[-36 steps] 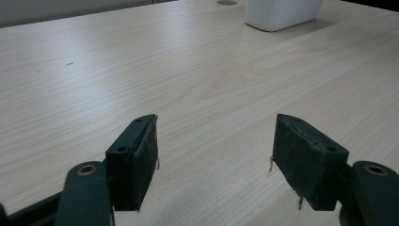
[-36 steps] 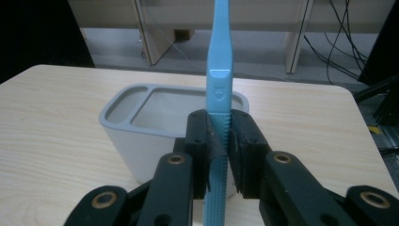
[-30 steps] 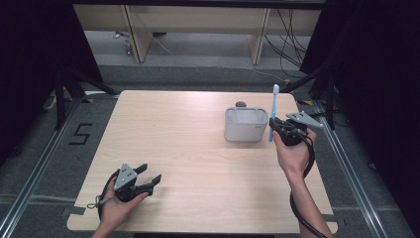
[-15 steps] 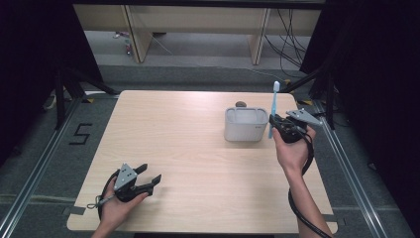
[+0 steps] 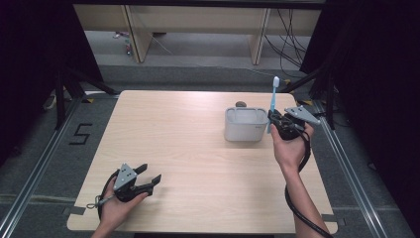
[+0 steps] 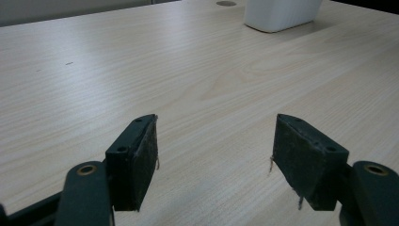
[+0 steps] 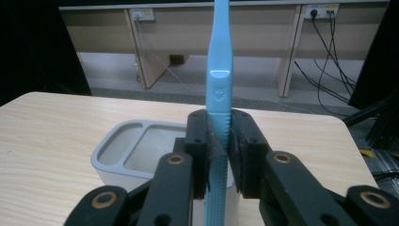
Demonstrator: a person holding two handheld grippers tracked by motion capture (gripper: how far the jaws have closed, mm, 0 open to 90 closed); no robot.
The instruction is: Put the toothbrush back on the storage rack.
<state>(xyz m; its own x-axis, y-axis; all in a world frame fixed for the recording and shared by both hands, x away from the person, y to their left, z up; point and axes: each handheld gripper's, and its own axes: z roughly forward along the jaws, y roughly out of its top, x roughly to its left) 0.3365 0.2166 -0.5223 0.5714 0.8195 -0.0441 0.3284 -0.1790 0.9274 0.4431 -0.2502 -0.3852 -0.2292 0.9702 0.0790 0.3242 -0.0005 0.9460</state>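
Note:
A light blue toothbrush [image 5: 273, 99] stands upright, bristle head at the top, with my right gripper [image 5: 273, 118] shut on its handle. In the right gripper view the toothbrush [image 7: 219, 89] rises between the two black jaws of the right gripper [image 7: 219, 141], just this side of a white two-compartment holder [image 7: 127, 150]. That holder [image 5: 246, 124] sits on the table's right half, just left of the toothbrush. My left gripper [image 5: 152, 175] rests open near the front left of the table; its pads [image 6: 141, 160] stand wide apart over bare wood.
A light wooden table [image 5: 188, 148] carries the holder. A small dark round spot [image 5: 240, 104] lies in the tabletop behind the holder. Beyond the far edge are wooden bench legs [image 5: 133, 34] and cables [image 5: 292, 29]. Black curtains flank both sides.
The right hand with the toothbrush has shifted only slightly beside the holder. The left hand has stayed still.

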